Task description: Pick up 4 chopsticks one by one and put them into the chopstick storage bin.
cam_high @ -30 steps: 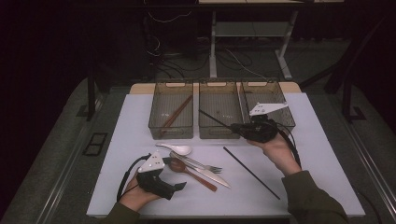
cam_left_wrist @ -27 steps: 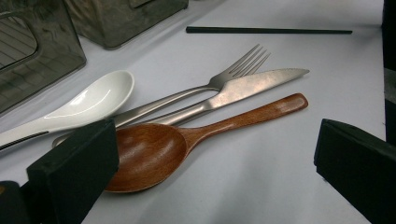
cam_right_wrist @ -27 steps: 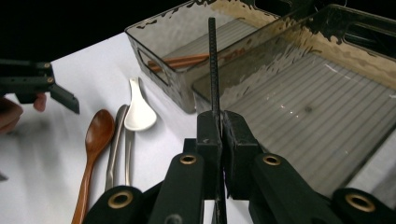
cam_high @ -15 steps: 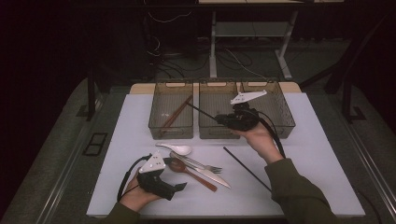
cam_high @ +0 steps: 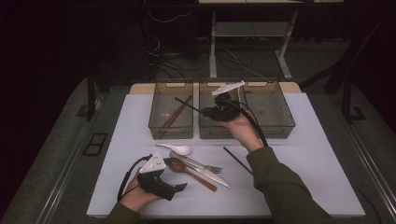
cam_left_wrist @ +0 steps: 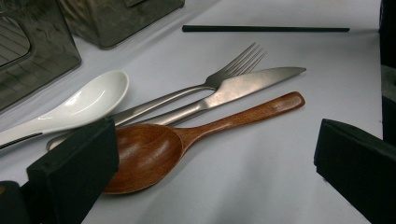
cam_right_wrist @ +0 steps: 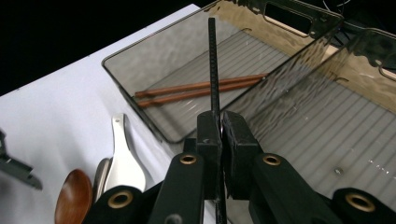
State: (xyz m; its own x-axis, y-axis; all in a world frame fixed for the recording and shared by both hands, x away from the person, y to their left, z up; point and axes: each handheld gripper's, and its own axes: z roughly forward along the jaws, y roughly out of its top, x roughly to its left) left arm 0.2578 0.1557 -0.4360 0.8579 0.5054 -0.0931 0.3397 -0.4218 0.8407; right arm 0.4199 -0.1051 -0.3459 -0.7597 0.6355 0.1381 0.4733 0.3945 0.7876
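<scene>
Right gripper (cam_right_wrist: 220, 135) clenched on black chopstick (cam_right_wrist: 212, 60) above left bin (cam_high: 171, 112).
Chopstick tip toward 10 o'clock, over wooden chopsticks (cam_right_wrist: 201, 91); left gripper (cam_left_wrist: 210, 158) released on desk (cam_high: 317, 154), at wooden spoon (cam_left_wrist: 154, 151).

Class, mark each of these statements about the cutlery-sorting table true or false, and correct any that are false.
1. The right gripper is shut on a black chopstick. True.
2. The left bin holds two brown chopsticks. True.
3. The left gripper grips the wooden spoon. False: its jaws stand open, with the spoon lying on the table between them.
4. A second black chopstick lies inside the right bin. False: it lies on the white table.
5. The fork lies beside the knife. True.
</scene>
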